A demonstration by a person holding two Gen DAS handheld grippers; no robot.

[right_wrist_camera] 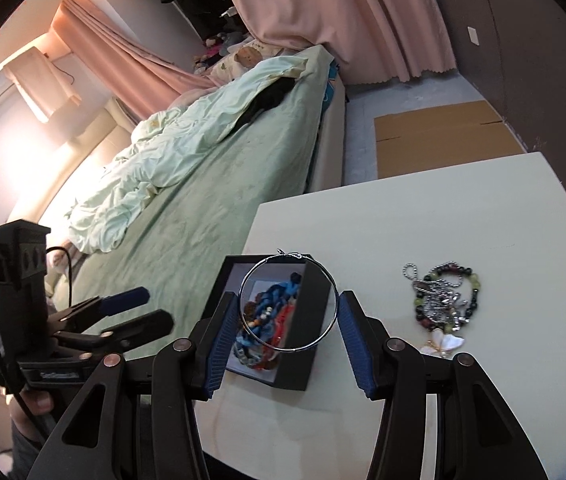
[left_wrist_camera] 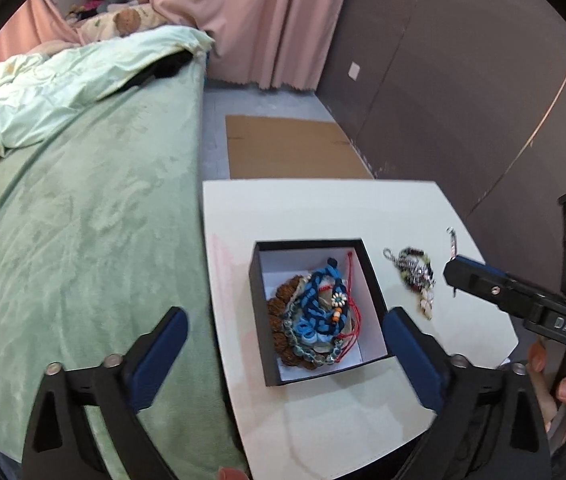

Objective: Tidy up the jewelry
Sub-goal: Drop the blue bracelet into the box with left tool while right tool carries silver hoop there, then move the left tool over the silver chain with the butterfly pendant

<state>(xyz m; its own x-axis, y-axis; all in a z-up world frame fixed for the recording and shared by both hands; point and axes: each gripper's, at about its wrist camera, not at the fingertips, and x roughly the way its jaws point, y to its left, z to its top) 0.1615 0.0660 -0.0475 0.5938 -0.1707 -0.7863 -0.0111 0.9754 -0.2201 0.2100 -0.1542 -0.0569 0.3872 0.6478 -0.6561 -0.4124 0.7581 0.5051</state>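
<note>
Right wrist view shows the right gripper (right_wrist_camera: 289, 312) pinching a thin silver hoop (right_wrist_camera: 289, 300) by its two sides, the blue pads (right_wrist_camera: 225, 336) touching the ring left and right; the hoop stands upright between them, raised over the near right part of a black box (right_wrist_camera: 303, 372); through the ring show the braided blue cords (right_wrist_camera: 273, 302) and red strings lying inside the box. Right of the box, apart from it on the white table (right_wrist_camera: 443, 208), lies a tangle of bead bracelets and ball chain (right_wrist_camera: 445, 300) with a pale shell charm (right_wrist_camera: 443, 342) at its near end. Left wrist view has the left gripper (left_wrist_camera: 283, 344) spread wide, nothing between its fingers (left_wrist_camera: 415, 356); it hangs above the near edge of the box (left_wrist_camera: 259, 320), whose white inside holds blue braids (left_wrist_camera: 319, 304), brown beads (left_wrist_camera: 279, 304) and green beads; the hoop (left_wrist_camera: 452, 242) sticks up from the tip of the right gripper (left_wrist_camera: 453, 276), seen edge-on. A green bed (left_wrist_camera: 83, 240) runs along the left of the table; flat cardboard (left_wrist_camera: 295, 148) lies on the floor beyond.
</note>
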